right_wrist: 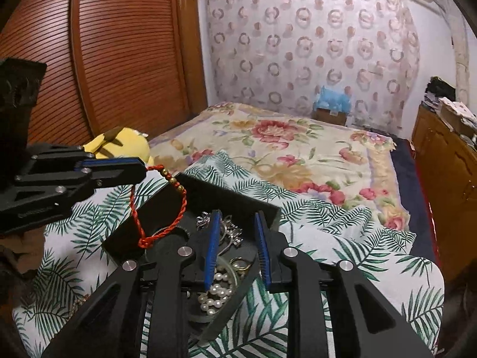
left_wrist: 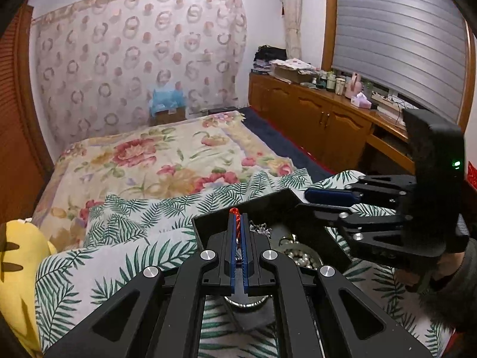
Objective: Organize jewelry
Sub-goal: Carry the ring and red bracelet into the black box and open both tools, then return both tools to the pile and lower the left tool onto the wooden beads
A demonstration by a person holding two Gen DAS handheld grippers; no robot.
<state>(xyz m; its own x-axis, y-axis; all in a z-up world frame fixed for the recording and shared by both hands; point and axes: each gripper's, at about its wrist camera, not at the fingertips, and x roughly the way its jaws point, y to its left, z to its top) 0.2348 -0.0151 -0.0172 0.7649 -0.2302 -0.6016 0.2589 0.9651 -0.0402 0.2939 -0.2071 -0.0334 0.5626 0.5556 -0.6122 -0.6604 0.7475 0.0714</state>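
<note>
A bed [right_wrist: 298, 155] was covered by a floral spread [left_wrist: 167, 161], over which a palm-leaf cloth [right_wrist: 342, 232] was laid at the near end. On that cloth a black tray [right_wrist: 190, 194] was set, and a yellow plush toy [right_wrist: 119, 143] was seen beside the cloth.

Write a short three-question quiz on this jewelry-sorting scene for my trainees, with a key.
1. True or false: the left tongs are shut on the red cord bracelet.
2. What lies in the black tray beneath the right tongs? A) coins B) pearl beads C) buttons
3. Which tongs hold nothing?

Key: 1 true. 2 B, the pearl beads. 3 The right tongs: their jaws stand apart with nothing pressed between the pads.
</note>
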